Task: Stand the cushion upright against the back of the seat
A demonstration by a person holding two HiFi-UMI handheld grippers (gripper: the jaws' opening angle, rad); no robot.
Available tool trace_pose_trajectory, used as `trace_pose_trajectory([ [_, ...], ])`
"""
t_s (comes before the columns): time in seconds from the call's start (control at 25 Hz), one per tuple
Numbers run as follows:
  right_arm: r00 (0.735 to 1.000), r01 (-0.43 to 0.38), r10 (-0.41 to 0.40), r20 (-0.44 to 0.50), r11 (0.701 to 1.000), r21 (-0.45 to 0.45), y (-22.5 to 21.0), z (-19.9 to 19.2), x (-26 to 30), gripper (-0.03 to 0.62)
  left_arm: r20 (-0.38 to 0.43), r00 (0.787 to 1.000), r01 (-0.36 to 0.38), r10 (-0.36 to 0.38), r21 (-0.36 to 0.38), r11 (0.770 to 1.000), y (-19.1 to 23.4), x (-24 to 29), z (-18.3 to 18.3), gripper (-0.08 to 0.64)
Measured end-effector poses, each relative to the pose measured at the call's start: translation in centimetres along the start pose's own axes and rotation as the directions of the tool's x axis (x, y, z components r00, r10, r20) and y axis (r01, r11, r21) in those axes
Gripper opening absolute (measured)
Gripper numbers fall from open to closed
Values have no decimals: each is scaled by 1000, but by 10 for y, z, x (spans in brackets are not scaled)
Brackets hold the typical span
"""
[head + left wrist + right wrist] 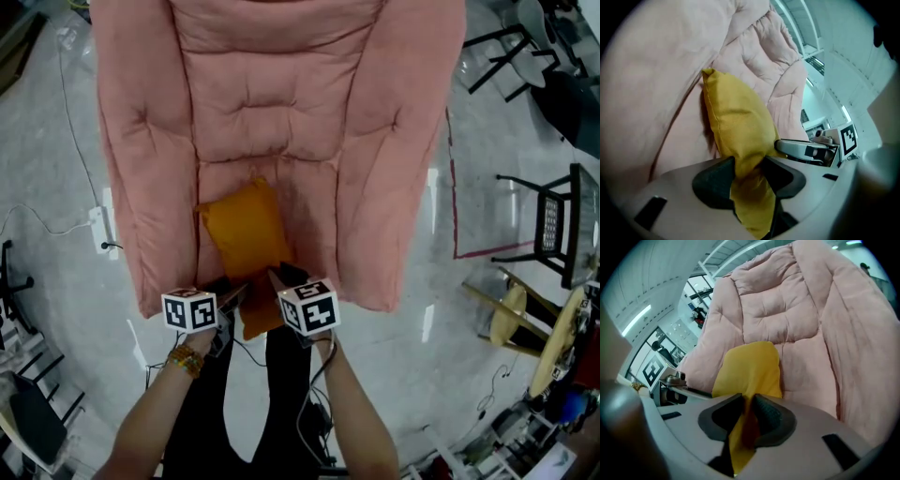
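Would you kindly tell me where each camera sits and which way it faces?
Head view: on the person's head, looking steeply down at the pink armchair and orange cushion; both forearms, left gripper and right gripper show.
Left gripper view: on the left gripper, looking along jaws shut on the cushion's edge, up the seat; right gripper shows at right.
Right gripper view: on the right gripper, jaws likewise shut on the cushion, facing the seat back; left gripper at left.
All three show cushion and armchair.
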State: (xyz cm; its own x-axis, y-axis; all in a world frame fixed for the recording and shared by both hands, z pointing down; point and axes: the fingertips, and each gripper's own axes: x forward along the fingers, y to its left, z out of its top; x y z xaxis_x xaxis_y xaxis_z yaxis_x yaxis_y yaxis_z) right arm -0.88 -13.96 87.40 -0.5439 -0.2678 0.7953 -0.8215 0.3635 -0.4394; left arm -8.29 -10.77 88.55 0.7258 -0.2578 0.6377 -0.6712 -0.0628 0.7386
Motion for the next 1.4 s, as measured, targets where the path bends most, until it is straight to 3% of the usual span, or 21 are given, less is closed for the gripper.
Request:
trace_pose_trajectory([
  [0.12, 1000, -6, 4, 23, 992, 124, 8, -7, -3, 87, -13, 999, -36, 40, 223, 974, 4, -13, 17, 207],
  [0.2, 999, 20, -25, 31, 989, 144, 4, -13, 3, 89, -58, 997, -40, 59, 287, 957, 13, -8, 20, 232],
  [0.32, 999, 33, -36, 34, 995, 92, -5, -23, 0, 89, -71, 997, -15, 30, 197, 980, 10, 1, 20, 254],
  [0.48, 998, -44, 42, 38, 998, 55, -20, -13, -4, 218, -1, 999, -38, 40, 270, 962, 4, -8, 54, 255],
  [0.52, 997, -63, 61, 39, 996, 56, -24, -8, -4, 232, 11, 999, -39, 37, 255, 966, 6, -8, 61, 255],
  [0.68, 993, -121, 121, 2, 990, 74, -34, -1, 8, 258, -9, 1000, 7, -6, 77, 997, 14, 11, 62, 255],
  [0.8, 992, -107, 113, -59, 990, 91, -35, -3, 24, 258, -22, 1000, 18, -18, 22, 1000, 17, 25, 57, 255],
  [0.92, 988, -117, 126, -94, 988, 99, -27, -8, 32, 210, -28, 999, -34, 34, 27, 999, 24, 28, 51, 248],
  [1.12, 991, -61, 63, -115, 998, 16, -25, -7, 26, 142, -69, 996, -55, 60, 82, 995, 20, 32, 52, 184],
  [1.28, 996, -27, 29, -83, 999, 25, -14, -1, 25, 120, -53, 996, -71, 79, 128, 989, 18, 14, 57, 150],
  [1.4, 1000, -7, 8, -30, 1000, 23, -12, 12, 8, 109, -11, 997, -66, 70, 215, 974, -2, 6, 73, 146],
])
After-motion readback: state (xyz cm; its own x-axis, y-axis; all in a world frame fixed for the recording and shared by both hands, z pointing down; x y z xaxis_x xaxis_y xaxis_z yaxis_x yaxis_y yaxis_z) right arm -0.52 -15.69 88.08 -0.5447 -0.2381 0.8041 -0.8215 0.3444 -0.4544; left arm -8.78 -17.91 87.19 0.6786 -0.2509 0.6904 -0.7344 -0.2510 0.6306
